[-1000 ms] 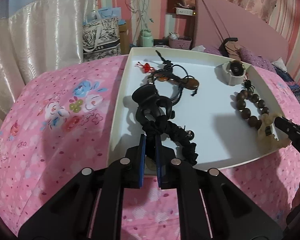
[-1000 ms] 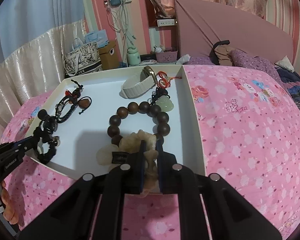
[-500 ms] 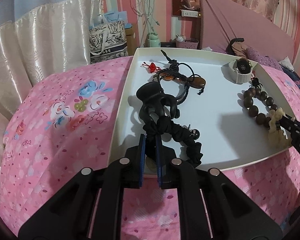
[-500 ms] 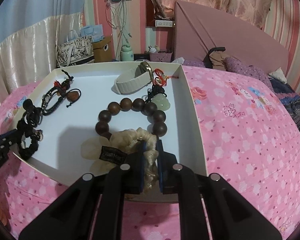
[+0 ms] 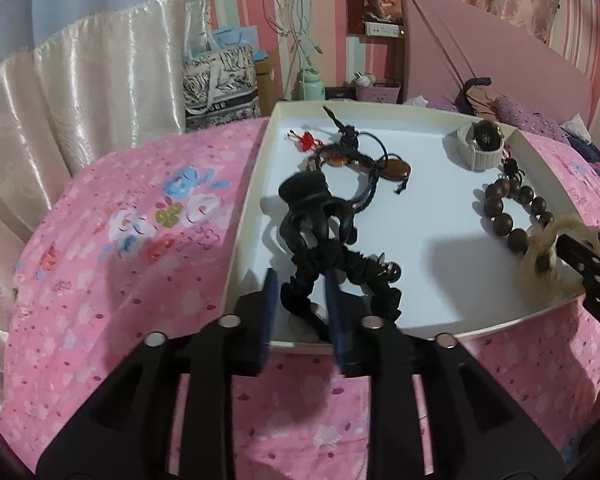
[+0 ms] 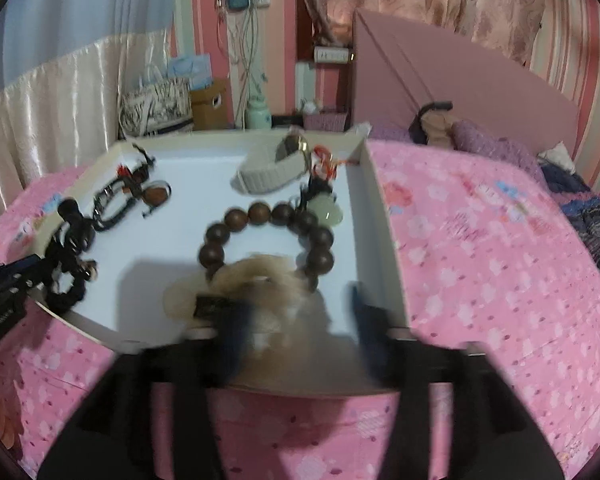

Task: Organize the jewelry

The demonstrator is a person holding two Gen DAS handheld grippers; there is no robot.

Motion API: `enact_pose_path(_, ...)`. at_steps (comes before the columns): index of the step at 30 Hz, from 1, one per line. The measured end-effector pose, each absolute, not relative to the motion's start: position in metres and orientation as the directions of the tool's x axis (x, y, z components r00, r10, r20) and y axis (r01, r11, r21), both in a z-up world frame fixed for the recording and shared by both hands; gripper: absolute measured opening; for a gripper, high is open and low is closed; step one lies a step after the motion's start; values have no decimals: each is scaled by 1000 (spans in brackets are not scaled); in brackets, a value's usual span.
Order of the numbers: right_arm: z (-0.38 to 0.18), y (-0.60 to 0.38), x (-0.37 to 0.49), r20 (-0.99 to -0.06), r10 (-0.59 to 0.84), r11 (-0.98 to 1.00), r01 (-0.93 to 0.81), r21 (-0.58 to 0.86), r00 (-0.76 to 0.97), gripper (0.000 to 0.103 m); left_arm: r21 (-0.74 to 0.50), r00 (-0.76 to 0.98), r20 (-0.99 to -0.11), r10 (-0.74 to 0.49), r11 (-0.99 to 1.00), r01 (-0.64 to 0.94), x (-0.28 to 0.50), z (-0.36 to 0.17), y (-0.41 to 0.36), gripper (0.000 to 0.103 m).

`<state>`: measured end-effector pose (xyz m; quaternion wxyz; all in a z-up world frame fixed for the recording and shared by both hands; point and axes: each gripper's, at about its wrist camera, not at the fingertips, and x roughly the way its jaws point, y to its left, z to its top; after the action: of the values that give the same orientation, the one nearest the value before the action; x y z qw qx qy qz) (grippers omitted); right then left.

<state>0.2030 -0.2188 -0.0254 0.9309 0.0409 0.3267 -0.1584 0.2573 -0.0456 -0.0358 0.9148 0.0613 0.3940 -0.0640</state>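
Note:
A white tray (image 5: 428,248) lies on the pink bedspread. In the left wrist view my left gripper (image 5: 300,304) stands open, its jaws on either side of a black scrunchie (image 5: 340,272) that lies at the tray's near edge beside a black hair claw (image 5: 312,208). In the right wrist view my right gripper (image 6: 300,320) is open, blurred, its jaws wide around a cream scrunchie (image 6: 260,292) at the tray's near edge. A brown bead bracelet (image 6: 268,236), a jade pendant (image 6: 328,212), a beige watch (image 6: 272,168) and black cord bracelets (image 6: 128,196) lie in the tray.
The tray (image 6: 376,216) has low walls on all sides. The pink floral bedspread (image 6: 480,240) surrounds it. A headboard (image 6: 460,80), cream curtain (image 5: 80,100), bags (image 5: 220,80) and a bottle stand behind the bed.
Both grippers have opened and let go: the left has released the black scrunchie, the right the cream scrunchie. Both scrunchies now lie in the tray.

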Motion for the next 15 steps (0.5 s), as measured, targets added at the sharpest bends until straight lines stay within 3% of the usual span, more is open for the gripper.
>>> enact_pose_path(1, -21, -216, 200, -609, -276, 947, 319, -40, 743, 71, 57, 685, -724, -75, 984, 168, 254, -31, -46, 38)
enact_pose_path(5, -6, -209, 188, -596, -282, 951, 303, -67, 752, 75, 44, 729, -679, -93, 985, 167, 223, -4, -43, 76)
enact_pose_path(9, 15, -201, 161, -581, -262, 957, 283, -56, 771, 82, 34, 771, -629, -103, 987, 160, 185, 25, -33, 96)
enact_pose_path(11, 24, -196, 142, -575, -258, 960, 273, -62, 777, 90, 17, 787, -607, -107, 989, 148, 166, 36, -26, 100)
enact_pose_path(15, 36, -186, 104, -557, -279, 957, 274, -96, 782, 94, 14, 803, -585, -114, 989, 151, 132, 54, -22, 100)
